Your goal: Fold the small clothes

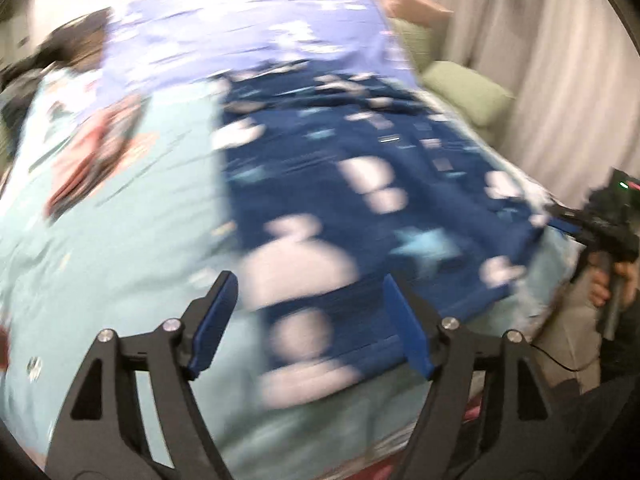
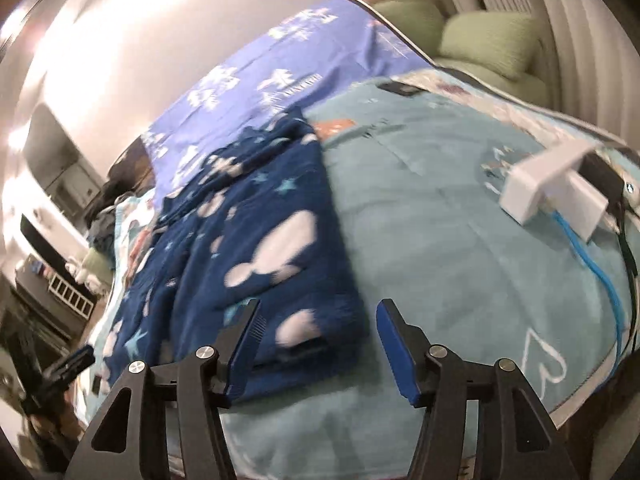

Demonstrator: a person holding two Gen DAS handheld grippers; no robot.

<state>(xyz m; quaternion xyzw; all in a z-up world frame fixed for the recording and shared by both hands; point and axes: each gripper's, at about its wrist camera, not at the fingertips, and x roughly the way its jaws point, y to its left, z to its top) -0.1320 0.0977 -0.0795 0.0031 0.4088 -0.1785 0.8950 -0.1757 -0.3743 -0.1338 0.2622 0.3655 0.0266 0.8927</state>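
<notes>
A small dark blue garment [image 1: 360,200] with white shapes and pale stars lies spread on a light teal blanket [image 1: 140,220]. It also shows in the right wrist view [image 2: 256,248]. My left gripper [image 1: 310,286] is open and empty, just above the garment's near edge. My right gripper [image 2: 318,312] is open and empty, over the garment's near corner. The right gripper also shows at the garment's right edge in the left wrist view [image 1: 568,220]; the left gripper shows at the left in the right wrist view [image 2: 76,356]. Both views are blurred.
A purple-blue printed sheet [image 2: 280,76] covers the far bed. Green pillows [image 2: 488,36] sit by the curtain. A white adapter box [image 2: 552,184] with a blue cable [image 2: 600,276] lies on the blanket at right. Dark clothes [image 1: 64,48] pile at far left.
</notes>
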